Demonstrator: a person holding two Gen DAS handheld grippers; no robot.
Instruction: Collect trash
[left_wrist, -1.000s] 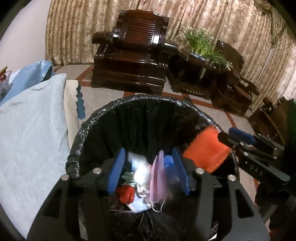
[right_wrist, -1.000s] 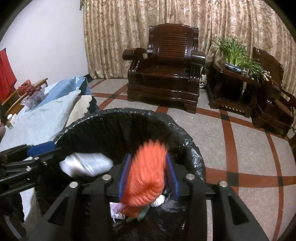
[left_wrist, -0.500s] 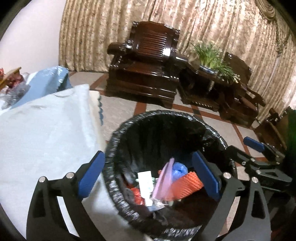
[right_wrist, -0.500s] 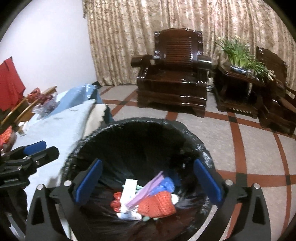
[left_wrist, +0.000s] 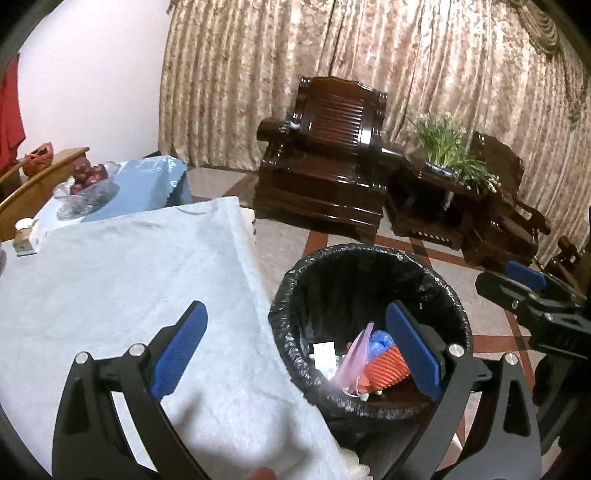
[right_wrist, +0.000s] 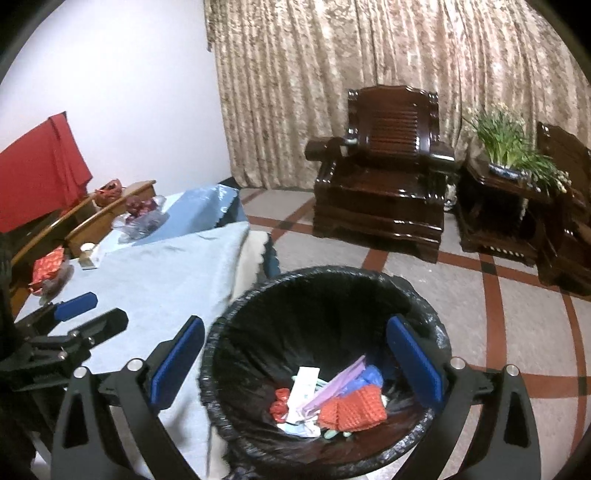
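A bin with a black liner stands on the floor beside the table's light blue cloth. At its bottom lie an orange knitted piece, a pink mask, a white slip, a blue scrap and a red crumple. My left gripper is open and empty, straddling the table edge and the bin rim from above. My right gripper hangs open and empty over the bin.
A dark wooden armchair and a side table with a green plant stand before the curtain. On the table's far end are a glass fruit bowl, a small white bottle and a red packet.
Both grippers opened and let the orange piece and the masks fall into the bin. Both then rose and drew back; the left one swung left over the table edge.
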